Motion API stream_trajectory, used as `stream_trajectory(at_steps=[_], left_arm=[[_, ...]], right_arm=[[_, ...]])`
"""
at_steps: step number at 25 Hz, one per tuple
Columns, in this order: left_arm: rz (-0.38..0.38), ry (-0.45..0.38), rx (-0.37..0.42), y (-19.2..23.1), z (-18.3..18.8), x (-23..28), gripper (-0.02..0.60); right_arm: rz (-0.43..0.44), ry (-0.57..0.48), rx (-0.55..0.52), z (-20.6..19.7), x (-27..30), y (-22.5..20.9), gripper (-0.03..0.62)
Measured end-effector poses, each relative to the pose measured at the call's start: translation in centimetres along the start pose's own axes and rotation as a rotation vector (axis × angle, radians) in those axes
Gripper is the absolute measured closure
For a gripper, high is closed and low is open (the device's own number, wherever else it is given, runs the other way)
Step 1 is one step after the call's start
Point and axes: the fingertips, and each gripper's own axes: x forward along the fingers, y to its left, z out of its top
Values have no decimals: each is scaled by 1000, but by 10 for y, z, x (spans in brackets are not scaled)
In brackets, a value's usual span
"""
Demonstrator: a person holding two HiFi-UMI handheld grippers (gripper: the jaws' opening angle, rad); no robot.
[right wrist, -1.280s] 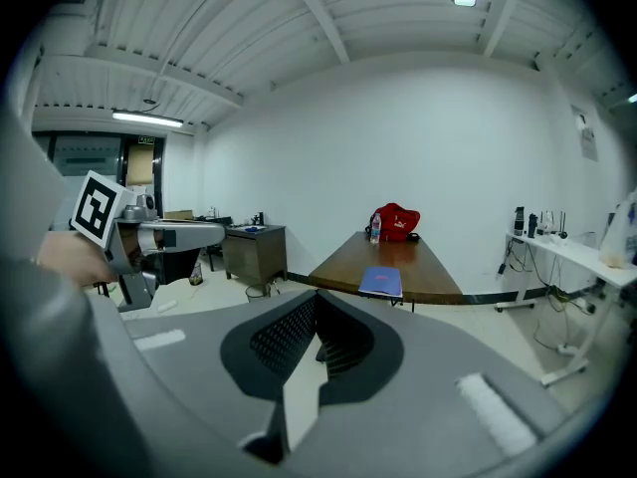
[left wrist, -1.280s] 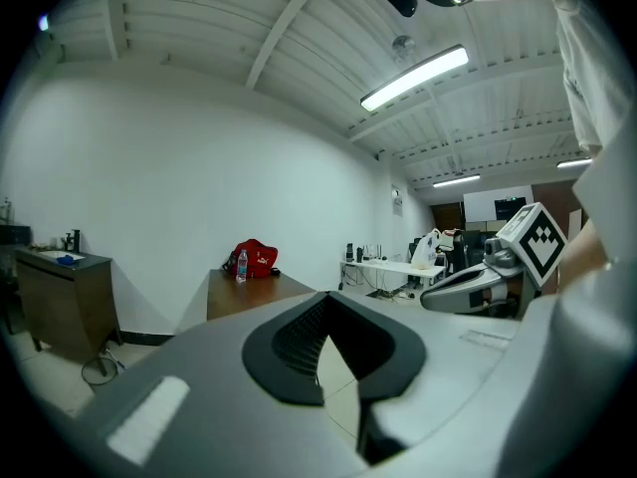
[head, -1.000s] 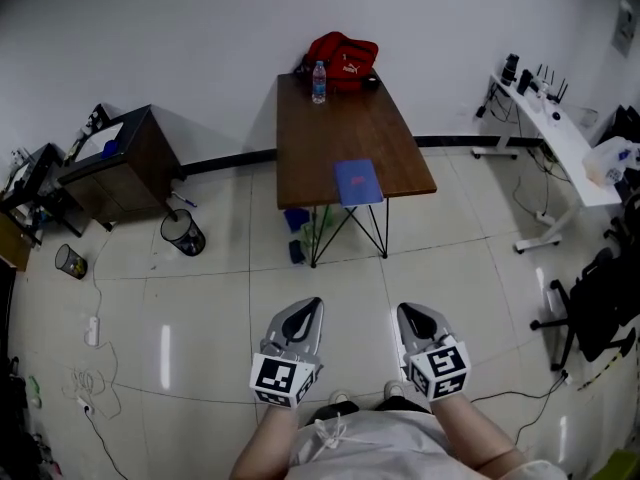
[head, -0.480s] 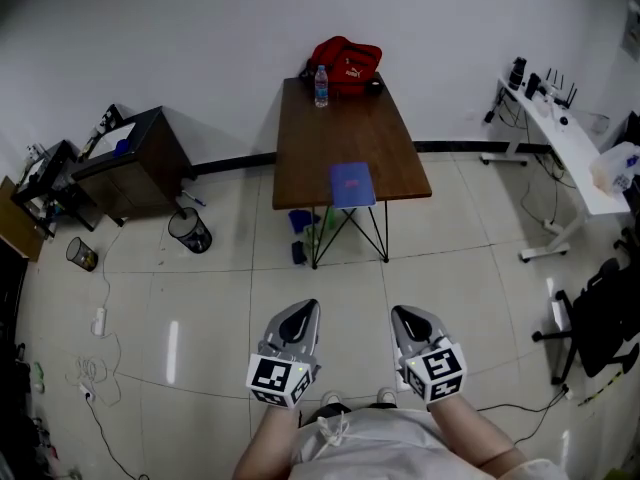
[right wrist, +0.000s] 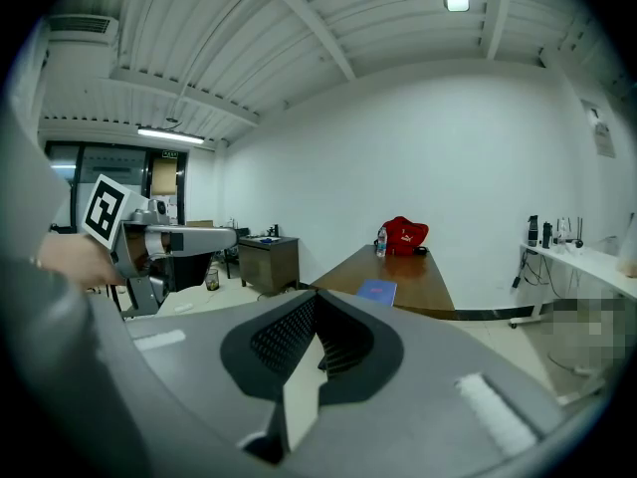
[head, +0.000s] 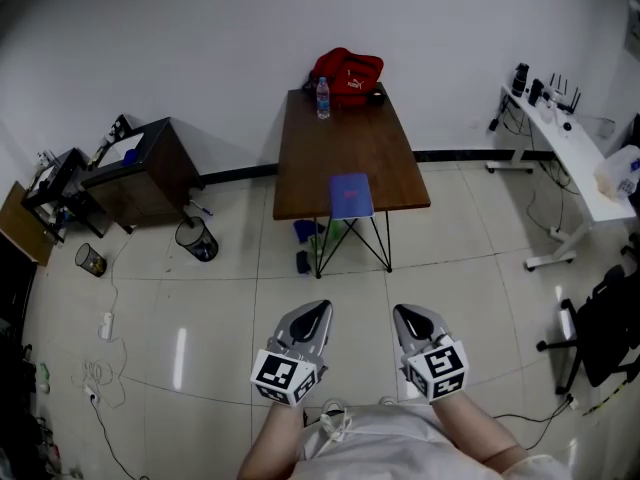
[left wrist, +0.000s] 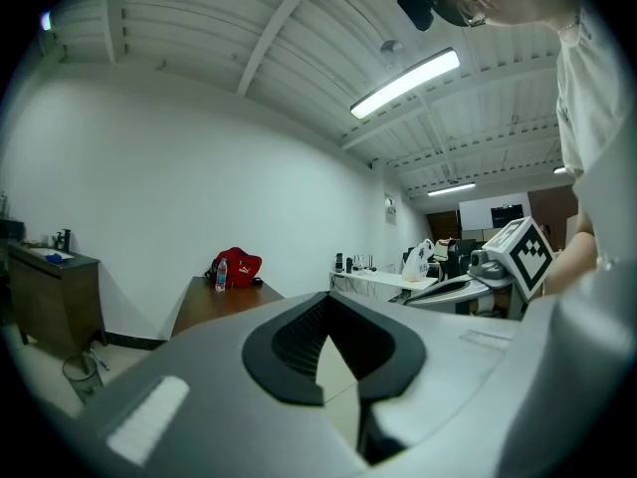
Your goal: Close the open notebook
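A blue notebook [head: 350, 195] lies flat at the near edge of a brown table [head: 345, 138], far across the floor from me; it also shows small in the right gripper view [right wrist: 377, 290]. A red bag [head: 347, 71] and a water bottle [head: 323, 98] stand at the table's far end. My left gripper [head: 318, 312] and right gripper [head: 408, 314] are held side by side close to my body, both pointing toward the table. Each is shut with nothing between its jaws [left wrist: 336, 352] [right wrist: 299, 376]. Neither is near the notebook.
A dark cabinet [head: 140, 168] and a black waste bin [head: 197, 238] stand to the left of the table. On the right are a white desk [head: 560, 133] and an office chair [head: 600, 328]. Cables [head: 95, 378] lie on the tiled floor at the left. Small items [head: 310, 238] sit under the table.
The table and notebook sit a little lower in the head view. My left gripper has shifted slightly right, the right one slightly up. Both jaws stay shut.
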Motion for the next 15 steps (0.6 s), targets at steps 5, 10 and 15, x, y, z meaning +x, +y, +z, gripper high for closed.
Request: stream_trajectory(at_steps=[5,10,15], left_arm=[[-12,3,2,-3,2,7,575],[-49,3,-52,-6,1,12,575],[-53,8,-60,-7,-1,12,575]], right_arm=[[8,-11,0,3,1,-4,588],[-2,-9,11,3,3,-7,588],[5,-8,11,0,4,-5,588]])
